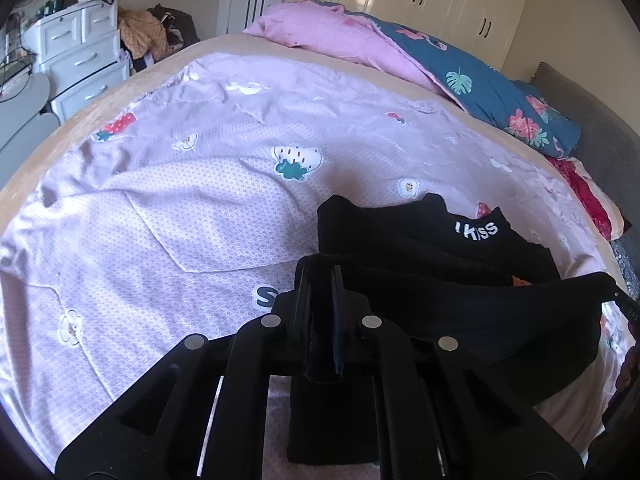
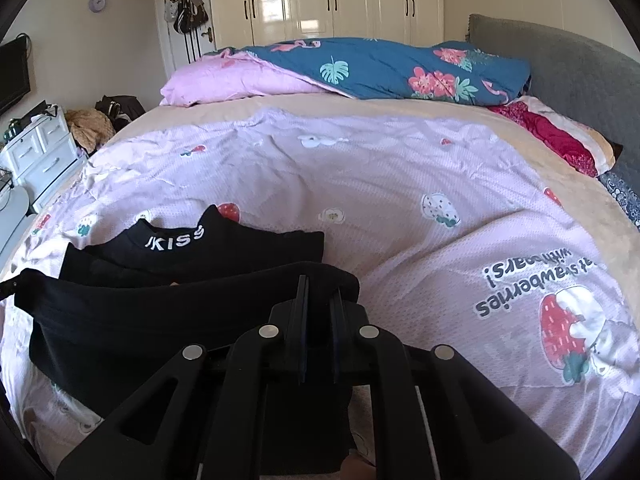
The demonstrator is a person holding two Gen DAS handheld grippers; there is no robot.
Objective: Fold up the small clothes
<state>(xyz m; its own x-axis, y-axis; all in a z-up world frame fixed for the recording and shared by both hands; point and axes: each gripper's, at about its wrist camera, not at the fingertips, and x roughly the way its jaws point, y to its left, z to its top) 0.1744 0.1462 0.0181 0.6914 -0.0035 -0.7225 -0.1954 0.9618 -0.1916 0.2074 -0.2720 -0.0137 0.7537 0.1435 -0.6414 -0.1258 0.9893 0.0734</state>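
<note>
1. Black garment (image 1: 472, 312) lies on the bed near its front edge, on a pink bedsheet (image 1: 180, 208) printed with strawberries; white letters reading "KISS" (image 1: 476, 228) show at its far end.
2. Left hand-held gripper (image 1: 322, 276) has its fingers pressed together on one corner of the garment's near fold; dark cloth sits between them and hangs down below.
3. Right hand-held gripper (image 2: 320, 284) pinches the other corner of the same fold; black fabric fills the narrow gap between its fingers.
4. Held edge spans between the two grippers, lifted over the flat part of the garment (image 2: 180, 248) that carries the lettering.
5. Rolled blue floral quilt (image 2: 400, 68) with a pink lining lies along the far side of the bed; a grey headboard (image 2: 580, 76) stands to the right; white wardrobe doors (image 2: 328, 0) line the back wall.
</note>
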